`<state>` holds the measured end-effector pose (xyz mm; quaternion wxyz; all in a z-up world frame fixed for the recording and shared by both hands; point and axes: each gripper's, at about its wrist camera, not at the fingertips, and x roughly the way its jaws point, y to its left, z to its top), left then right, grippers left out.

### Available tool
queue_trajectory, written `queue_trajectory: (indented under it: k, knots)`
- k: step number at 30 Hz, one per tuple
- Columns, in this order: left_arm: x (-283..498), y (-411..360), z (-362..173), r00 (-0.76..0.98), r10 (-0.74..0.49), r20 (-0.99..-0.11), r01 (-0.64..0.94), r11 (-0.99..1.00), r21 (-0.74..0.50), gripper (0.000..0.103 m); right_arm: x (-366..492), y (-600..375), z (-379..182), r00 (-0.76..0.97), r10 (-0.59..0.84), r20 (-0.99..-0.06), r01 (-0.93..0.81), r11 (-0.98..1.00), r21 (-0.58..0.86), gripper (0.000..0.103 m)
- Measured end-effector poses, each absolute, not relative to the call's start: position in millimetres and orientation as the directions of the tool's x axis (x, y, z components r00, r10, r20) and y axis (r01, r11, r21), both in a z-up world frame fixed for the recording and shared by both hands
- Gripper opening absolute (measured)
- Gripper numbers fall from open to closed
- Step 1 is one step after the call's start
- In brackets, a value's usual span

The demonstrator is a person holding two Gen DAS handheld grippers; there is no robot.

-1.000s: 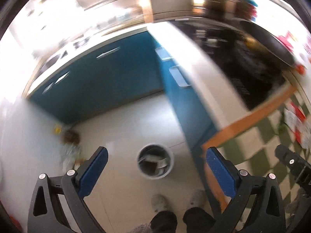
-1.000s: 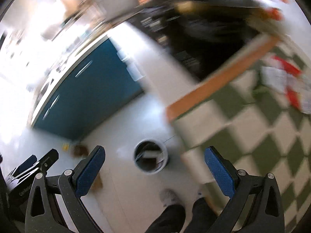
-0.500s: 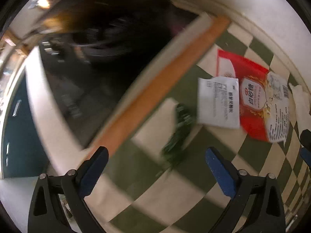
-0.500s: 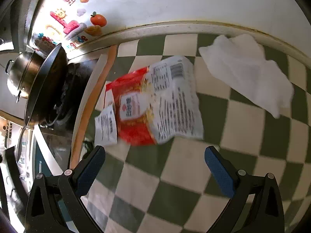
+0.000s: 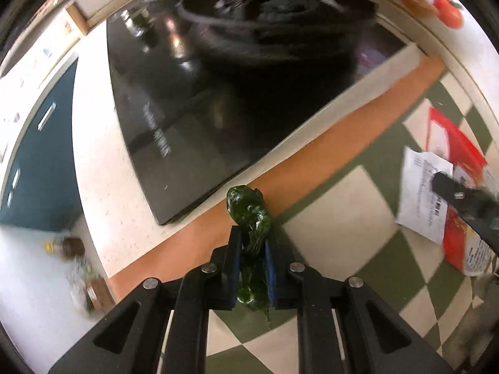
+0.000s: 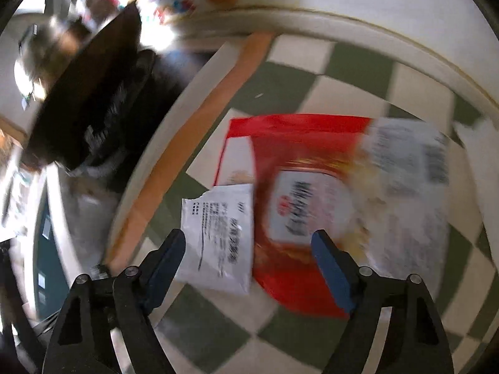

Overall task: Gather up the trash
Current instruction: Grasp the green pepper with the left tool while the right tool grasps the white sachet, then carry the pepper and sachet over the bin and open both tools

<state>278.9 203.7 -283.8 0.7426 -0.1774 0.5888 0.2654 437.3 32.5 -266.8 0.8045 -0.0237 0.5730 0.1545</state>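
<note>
The checked surface (image 6: 358,84) is far from cleared. Biggest piece first: the red bag (image 6: 299,162) lies flat on it, printed side up, not yet picked up. A white cloth or tissue shows at the far right edge, too blurred to call, also lying there.

Next down, the white packet (image 6: 223,237) lies flat, overlapping the bag's left edge. The right claw (image 6: 249,255) is coming in over it, jaws wide apart but just closing a little, blue pads (image 6: 170,252) straddling the packet and the bag's corner. Nothing is pinched there yet, so I'd call that grab about to happen, not done.

Smallest item: the green scrap (image 5: 249,215), dark and crumpled, sits at the surface's orange border, right beside the black hob (image 5: 193,118). The left claw (image 5: 252,268) has just snapped closed on it, pads clamped on its sides, the top poking out ahead. Whether it is off the surface yet, I can't tell.

No bin is in sight, so at best one piece is in hand, none visibly dropped, three still to go.
</note>
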Motion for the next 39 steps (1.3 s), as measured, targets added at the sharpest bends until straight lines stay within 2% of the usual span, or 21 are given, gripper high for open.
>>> queue_trajectory:
  k: [2, 3, 4, 5, 6, 9, 16, 22, 27, 31, 34, 39]
  knots:
    - [280, 203, -282, 0.17, 0.195, -0.966, -0.599, 0.799, 0.056, 0.011, 433, 52, -269, 0.358, 0.143, -0.923, -0.33, 0.944, 0.018, 0.074]
    - [279, 202, -280, 0.173, 0.198, -0.965, -0.594, 0.802, 0.058, 0.011, 430, 59, -269, 0.389, 0.095, -0.916, -0.336, 0.941, -0.046, 0.057]
    - [278, 202, -281, 0.174, 0.197, -0.965, -0.593, 0.803, 0.057, 0.011, 425, 64, -267, 0.429, 0.086, -0.899, -0.347, 0.935, -0.076, 0.025]
    - [277, 202, -280, 0.175, 0.196, -0.965, -0.592, 0.804, 0.055, 0.011, 424, 65, -267, 0.442, 0.055, -0.895, -0.335, 0.936, -0.108, 0.008]
    - [274, 202, -278, 0.179, 0.192, -0.965, -0.593, 0.803, 0.05, 0.01, 423, 65, -267, 0.444, 0.051, -0.895, -0.329, 0.938, -0.11, 0.0]
    - [283, 200, -284, 0.199, 0.184, -0.963, -0.594, 0.804, 0.031, 0.01, 416, 55, -259, 0.449, 0.117, -0.886, -0.306, 0.952, -0.03, 0.0]
    - [250, 214, -247, 0.262, 0.21, -0.942, -0.588, 0.808, 0.017, 0.01, 379, 27, -212, 0.457, 0.314, -0.832, -0.293, 0.937, 0.192, 0.0]
    - [203, 240, -219, 0.279, 0.223, -0.934, -0.63, 0.777, -0.003, 0.01, 344, 38, -174, 0.452, 0.401, -0.797, -0.34, 0.903, 0.262, 0.0]
    - [142, 284, -216, 0.259, 0.241, -0.935, -0.693, 0.721, -0.006, 0.01, 293, 78, -157, 0.391, 0.468, -0.792, -0.445, 0.85, 0.282, 0.0]
    - [74, 330, -230, 0.206, 0.256, -0.944, -0.76, 0.65, 0.011, 0.01, 241, 139, -172, 0.281, 0.522, -0.805, -0.549, 0.776, 0.311, 0.0]
    - [20, 367, -257, 0.153, 0.246, -0.957, -0.813, 0.581, 0.02, 0.01, 202, 192, -204, 0.198, 0.529, -0.825, -0.61, 0.725, 0.318, 0.0]
    - [-45, 421, -346, 0.085, 0.164, -0.983, -0.875, 0.484, 0.005, 0.01, 138, 279, -307, 0.075, 0.464, -0.883, -0.682, 0.67, 0.294, 0.0]
